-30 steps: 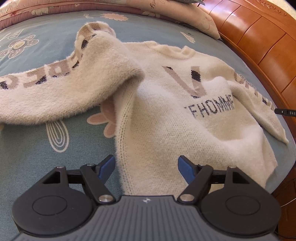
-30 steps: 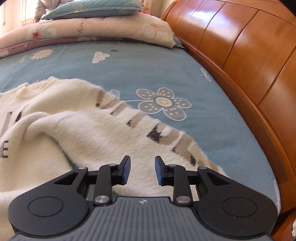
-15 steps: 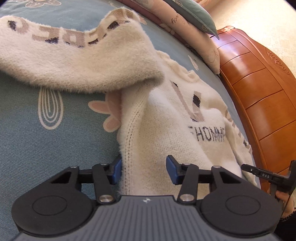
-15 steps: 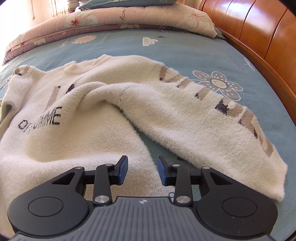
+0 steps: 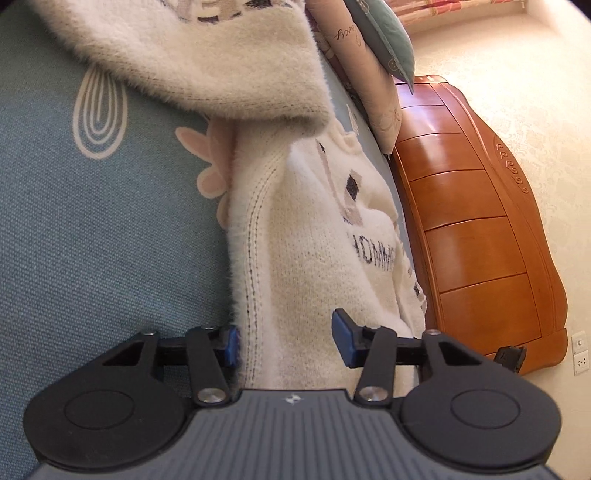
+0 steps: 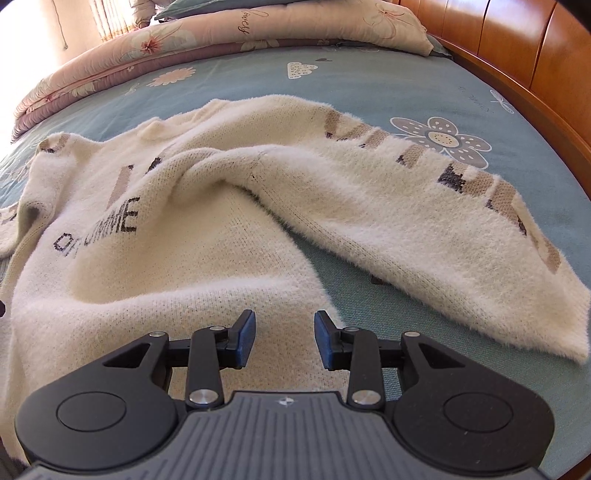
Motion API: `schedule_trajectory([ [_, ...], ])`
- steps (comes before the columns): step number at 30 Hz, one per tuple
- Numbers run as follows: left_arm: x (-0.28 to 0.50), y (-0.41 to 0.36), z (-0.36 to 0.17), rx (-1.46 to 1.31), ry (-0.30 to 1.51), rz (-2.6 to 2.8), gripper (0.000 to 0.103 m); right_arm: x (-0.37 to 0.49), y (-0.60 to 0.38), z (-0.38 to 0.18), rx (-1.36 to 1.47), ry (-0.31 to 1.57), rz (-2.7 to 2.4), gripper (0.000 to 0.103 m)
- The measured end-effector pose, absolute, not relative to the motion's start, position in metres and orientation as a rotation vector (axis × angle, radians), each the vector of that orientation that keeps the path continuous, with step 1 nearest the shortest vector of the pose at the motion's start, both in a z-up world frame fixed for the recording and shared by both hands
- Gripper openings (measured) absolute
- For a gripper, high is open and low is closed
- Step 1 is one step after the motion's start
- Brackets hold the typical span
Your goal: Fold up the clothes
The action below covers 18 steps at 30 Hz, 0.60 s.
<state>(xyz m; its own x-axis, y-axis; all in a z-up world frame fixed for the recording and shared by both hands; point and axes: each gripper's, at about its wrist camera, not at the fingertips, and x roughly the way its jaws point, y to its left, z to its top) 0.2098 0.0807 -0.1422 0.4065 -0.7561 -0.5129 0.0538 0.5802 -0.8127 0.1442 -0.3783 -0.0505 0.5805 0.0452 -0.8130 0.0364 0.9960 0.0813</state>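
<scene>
While the sweater point(image 6: 192, 266) is spread front-up on the blue sheet point(image 6: 369, 85), its hem is straddled by the left gripper point(image 5: 286, 341), whose fingers are parted with the side seam between them, nothing clenched. The right gripper point(image 6: 284, 341) is held with fingers released over the hem corner. One sleeve point(image 6: 424, 221) is laid out toward 3 o'clock in the right view. A folded quilt point(image 6: 221, 33) is seen at 12 o'clock, the wooden headboard point(image 5: 476, 229) at 3 o'clock in the left view.
</scene>
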Motion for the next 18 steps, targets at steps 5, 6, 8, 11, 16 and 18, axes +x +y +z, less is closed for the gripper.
schedule_trajectory([
  [5,0.211,0.063,-0.121,-0.580,1.049,-0.452,0.007,0.142,-0.371,-0.046,0.090,0.943,0.028,0.039],
  [6,0.211,0.062,-0.115,-0.551,1.048,-0.434,0.007,0.142,-0.369,-0.043,0.084,0.939,0.033,0.039],
  [8,0.215,0.067,-0.103,-0.519,1.041,-0.409,0.007,0.141,-0.366,-0.038,0.069,0.932,0.032,0.039],
  [11,0.223,0.083,-0.080,-0.485,1.013,-0.379,0.007,0.140,-0.364,-0.031,0.066,0.921,0.039,0.039],
  [16,0.249,0.114,-0.047,-0.462,0.952,-0.328,0.007,0.139,-0.359,-0.026,0.072,0.919,0.070,0.043],
  [18,0.256,0.115,-0.050,-0.452,0.972,-0.325,0.008,0.140,-0.360,-0.031,0.082,0.934,0.076,0.044],
])
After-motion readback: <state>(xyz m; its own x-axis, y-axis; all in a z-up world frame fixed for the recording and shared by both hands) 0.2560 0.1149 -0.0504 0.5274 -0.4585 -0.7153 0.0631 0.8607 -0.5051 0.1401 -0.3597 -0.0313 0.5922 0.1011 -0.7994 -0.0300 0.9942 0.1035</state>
